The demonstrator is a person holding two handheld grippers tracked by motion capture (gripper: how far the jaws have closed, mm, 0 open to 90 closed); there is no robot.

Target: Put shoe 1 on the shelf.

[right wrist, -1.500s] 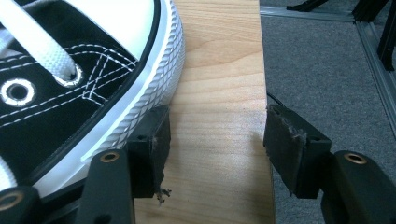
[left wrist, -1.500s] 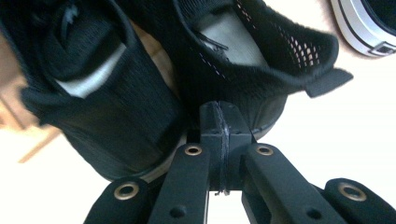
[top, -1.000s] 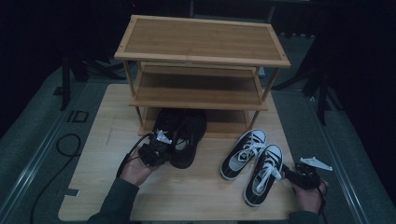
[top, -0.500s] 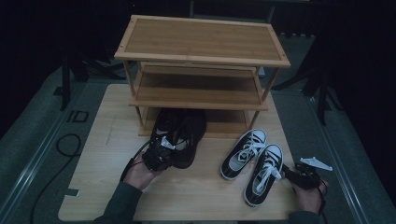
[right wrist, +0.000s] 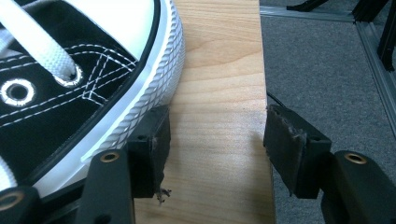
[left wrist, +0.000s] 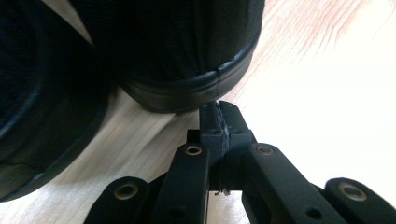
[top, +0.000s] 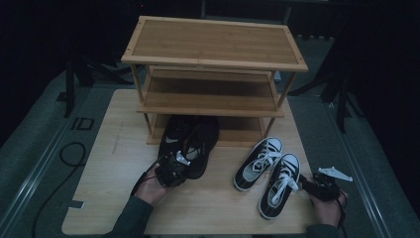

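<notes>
Nudging the pinched-shut left gripper (left wrist: 218, 122) squarely against the heel of the black sneaker (top: 200, 146), lying at 6 o'clock of the bamboo shoe rack (top: 213, 74), while keeping the empty, wide-open right gripper (right wrist: 215, 140) beside the white-toed canvas sneaker (top: 280, 184).

Pale wooden counter (top: 109, 163) looks smooth and matt; black mesh-cloth shoe (left wrist: 177, 42) has a glossy rim; black canvas sneaker (right wrist: 70, 79) bears ribbed white rubber.
</notes>
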